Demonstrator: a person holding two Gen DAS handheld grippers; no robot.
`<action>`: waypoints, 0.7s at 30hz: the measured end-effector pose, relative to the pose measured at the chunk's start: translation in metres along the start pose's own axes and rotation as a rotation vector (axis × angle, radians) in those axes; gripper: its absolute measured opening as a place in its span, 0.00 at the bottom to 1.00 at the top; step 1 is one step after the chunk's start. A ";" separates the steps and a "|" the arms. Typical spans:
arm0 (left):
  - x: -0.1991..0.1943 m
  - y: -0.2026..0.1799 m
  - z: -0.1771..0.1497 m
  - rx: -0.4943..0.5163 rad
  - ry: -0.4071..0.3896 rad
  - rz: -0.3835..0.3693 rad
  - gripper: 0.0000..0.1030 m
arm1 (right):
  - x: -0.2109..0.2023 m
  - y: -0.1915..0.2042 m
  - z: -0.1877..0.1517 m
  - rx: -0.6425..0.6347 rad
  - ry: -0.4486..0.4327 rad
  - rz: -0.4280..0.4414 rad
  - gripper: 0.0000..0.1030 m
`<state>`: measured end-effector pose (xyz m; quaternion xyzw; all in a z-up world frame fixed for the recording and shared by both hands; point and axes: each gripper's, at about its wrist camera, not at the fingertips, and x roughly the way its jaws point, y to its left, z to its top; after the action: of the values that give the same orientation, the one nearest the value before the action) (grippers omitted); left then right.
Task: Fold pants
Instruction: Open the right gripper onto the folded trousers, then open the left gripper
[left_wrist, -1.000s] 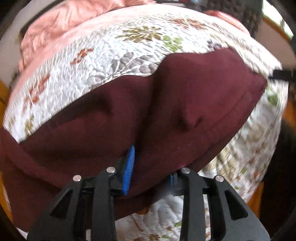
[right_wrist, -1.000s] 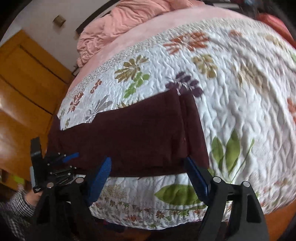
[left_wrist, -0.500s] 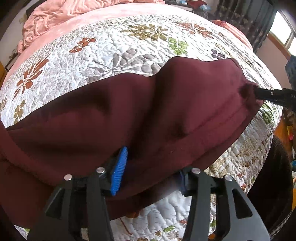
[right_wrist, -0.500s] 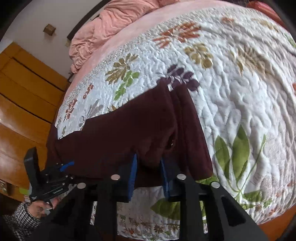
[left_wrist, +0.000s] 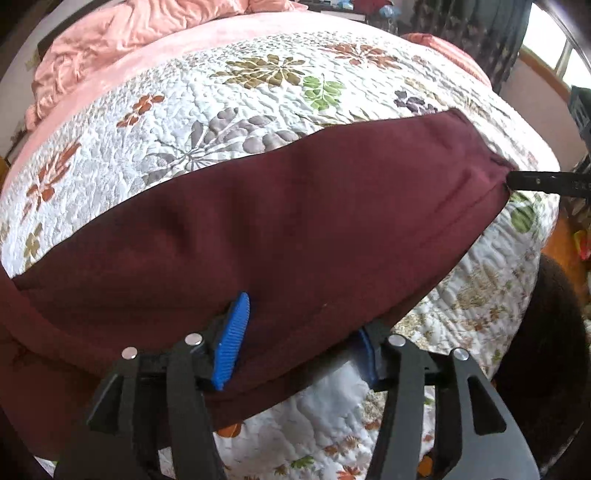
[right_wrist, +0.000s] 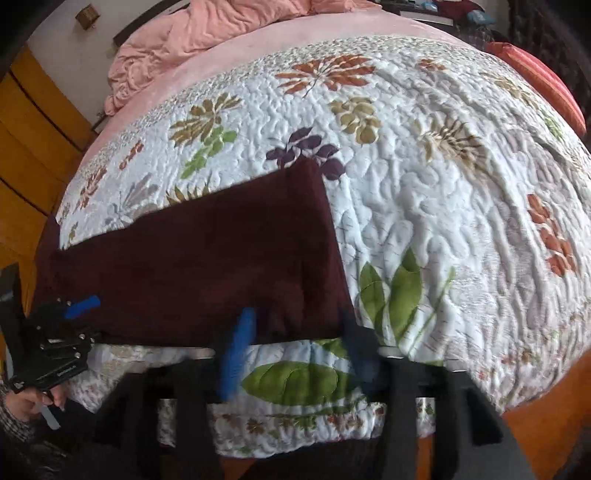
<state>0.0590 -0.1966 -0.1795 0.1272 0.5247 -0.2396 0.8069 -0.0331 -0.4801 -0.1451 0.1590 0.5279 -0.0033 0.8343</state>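
Lying (left_wrist: 295, 229) lengthwise along the near edge of the floral quilt (left_wrist: 229, 110), folded into a long maroon band, with the near hem draped over the left gripper (left_wrist: 295, 350), whose blue pads sit apart around the cloth (pinched or not, cannot tell). Best kept taut and level. In the blurred right view, right gripper (right_wrist: 299, 354) released, jaws apart at the hem corner.

Home bedroom: bed under floral quilt (right_wrist: 424, 192), rumpled pink bedding (right_wrist: 207, 33), wooden wardrobe (right_wrist: 33, 140).
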 end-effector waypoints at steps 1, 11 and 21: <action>-0.004 0.003 0.001 -0.021 0.011 -0.029 0.58 | -0.010 0.002 0.002 -0.002 -0.024 -0.005 0.60; -0.057 0.037 -0.024 -0.208 -0.061 -0.172 0.76 | -0.004 0.104 0.010 -0.153 -0.013 0.168 0.58; -0.098 0.164 -0.075 -0.477 -0.049 -0.090 0.76 | 0.022 0.147 0.007 -0.200 0.087 0.094 0.59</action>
<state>0.0523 0.0023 -0.1297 -0.0966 0.5520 -0.1477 0.8150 0.0084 -0.3386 -0.1234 0.0994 0.5534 0.0955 0.8214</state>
